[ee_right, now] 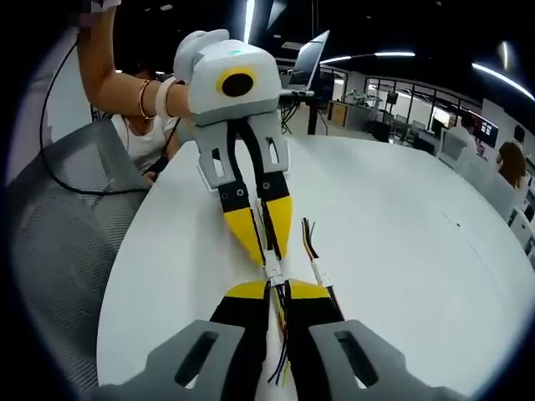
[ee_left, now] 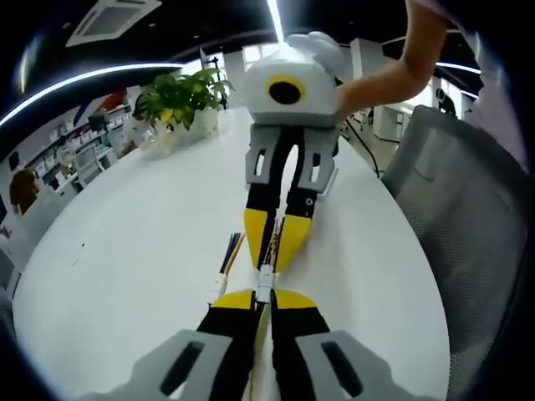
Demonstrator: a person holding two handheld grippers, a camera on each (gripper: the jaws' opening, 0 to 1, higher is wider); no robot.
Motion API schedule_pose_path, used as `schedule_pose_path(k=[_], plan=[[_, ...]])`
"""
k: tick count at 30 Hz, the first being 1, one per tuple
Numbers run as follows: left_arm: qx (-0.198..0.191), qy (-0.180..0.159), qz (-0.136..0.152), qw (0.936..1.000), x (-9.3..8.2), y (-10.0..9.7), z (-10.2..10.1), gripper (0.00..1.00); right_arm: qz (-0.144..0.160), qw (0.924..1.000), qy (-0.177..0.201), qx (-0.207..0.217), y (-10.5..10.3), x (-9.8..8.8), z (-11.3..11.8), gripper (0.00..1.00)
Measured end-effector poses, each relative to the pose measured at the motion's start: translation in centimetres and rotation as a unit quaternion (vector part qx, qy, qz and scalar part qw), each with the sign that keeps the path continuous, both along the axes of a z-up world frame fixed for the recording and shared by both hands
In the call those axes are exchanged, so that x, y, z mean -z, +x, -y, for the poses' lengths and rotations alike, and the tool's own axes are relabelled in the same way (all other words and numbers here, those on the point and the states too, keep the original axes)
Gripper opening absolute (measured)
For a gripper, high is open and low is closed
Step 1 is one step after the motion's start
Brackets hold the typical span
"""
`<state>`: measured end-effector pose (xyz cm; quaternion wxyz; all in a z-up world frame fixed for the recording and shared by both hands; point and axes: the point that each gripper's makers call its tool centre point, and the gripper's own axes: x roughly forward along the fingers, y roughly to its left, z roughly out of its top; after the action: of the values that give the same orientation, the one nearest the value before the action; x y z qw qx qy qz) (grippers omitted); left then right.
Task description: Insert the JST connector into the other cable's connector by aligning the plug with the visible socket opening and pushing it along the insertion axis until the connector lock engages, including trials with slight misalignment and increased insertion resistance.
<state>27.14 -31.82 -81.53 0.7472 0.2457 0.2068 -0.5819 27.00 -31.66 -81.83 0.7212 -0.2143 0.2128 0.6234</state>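
Over the white surface (ee_left: 125,251) the left gripper (ee_left: 262,294) and the right gripper (ee_right: 276,288) meet tip to tip, each with its jaws pinching one cable's white JST connector (ee_left: 265,282). The two connectors touch between the yellow tips; whether they are locked I cannot tell. A spare cable (ee_right: 316,251) lies just beside them.
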Motion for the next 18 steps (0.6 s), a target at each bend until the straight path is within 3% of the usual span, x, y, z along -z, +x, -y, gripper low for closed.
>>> schedule_pose_path(k=[18], plan=[[0.018, 0.026, 0.011, 0.9994, 0.97, 0.34, -0.02, 0.0, -0.003, 0.9999, -0.011, -0.011, 0.06, 0.81, 0.05, 0.02]])
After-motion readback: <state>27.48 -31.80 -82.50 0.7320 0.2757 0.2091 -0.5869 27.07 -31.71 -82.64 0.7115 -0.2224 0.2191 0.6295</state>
